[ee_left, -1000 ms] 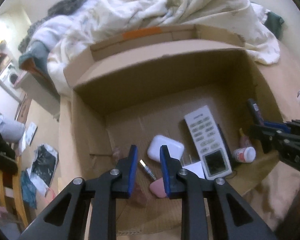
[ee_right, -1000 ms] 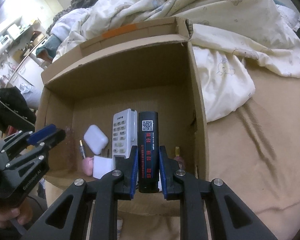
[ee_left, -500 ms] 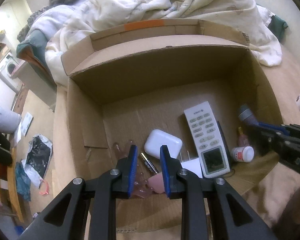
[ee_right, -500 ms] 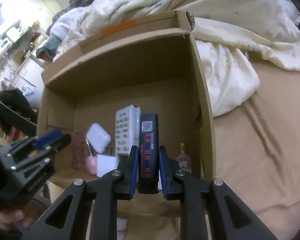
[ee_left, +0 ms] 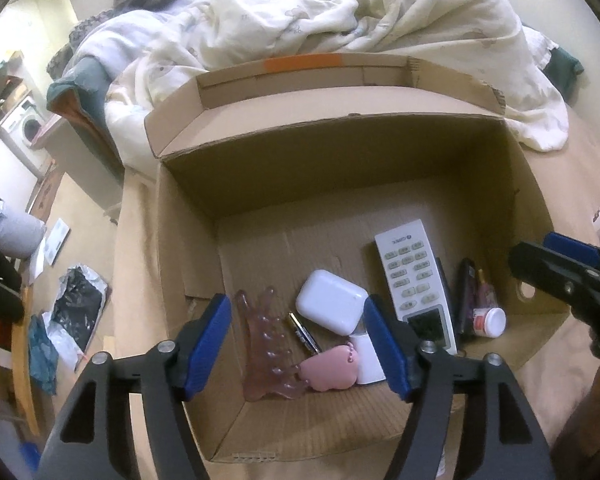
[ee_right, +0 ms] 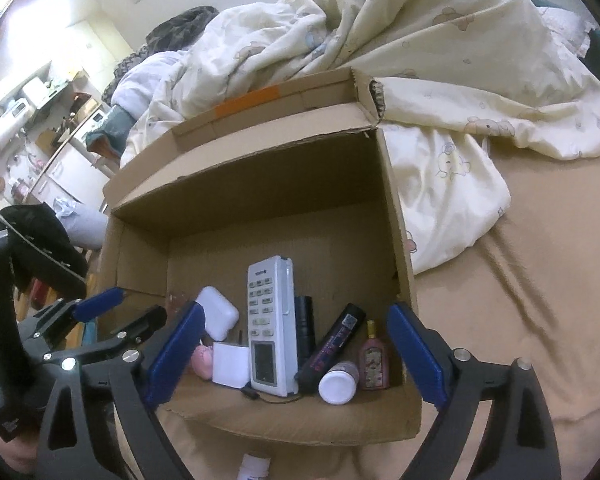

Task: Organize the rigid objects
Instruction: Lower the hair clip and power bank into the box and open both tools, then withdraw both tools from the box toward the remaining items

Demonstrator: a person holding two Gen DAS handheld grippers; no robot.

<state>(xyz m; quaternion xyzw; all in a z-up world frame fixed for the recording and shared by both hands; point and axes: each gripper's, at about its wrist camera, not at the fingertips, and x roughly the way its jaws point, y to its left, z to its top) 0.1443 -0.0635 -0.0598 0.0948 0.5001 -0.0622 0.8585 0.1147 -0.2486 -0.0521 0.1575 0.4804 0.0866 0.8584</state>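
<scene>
In the cardboard box (ee_left: 380,168) I count one white remote (ee_right: 270,324), one white earbud case (ee_left: 332,306), one pink comb (ee_left: 266,346), one black tube (ee_right: 334,342) leaning by a white-capped bottle (ee_right: 337,385) and a pink perfume bottle (ee_right: 374,364). My right gripper (ee_right: 296,356) has just been opening, jaws wide, nothing between the pads. My left gripper (ee_left: 298,346) has just been opening too, likewise empty. Only the left wrist view shows the comb whole; only the right shows the perfume bottle plainly.

Left wrist view: aimed steeply down into the cardboard box (ee_left: 340,168) from close above its near-left edge.
Right wrist view: aimed down from its near-right edge, lower.
Shared: box floor, remote (ee_left: 414,280) (ee_right: 270,320), bedding (ee_left: 340,20).
</scene>
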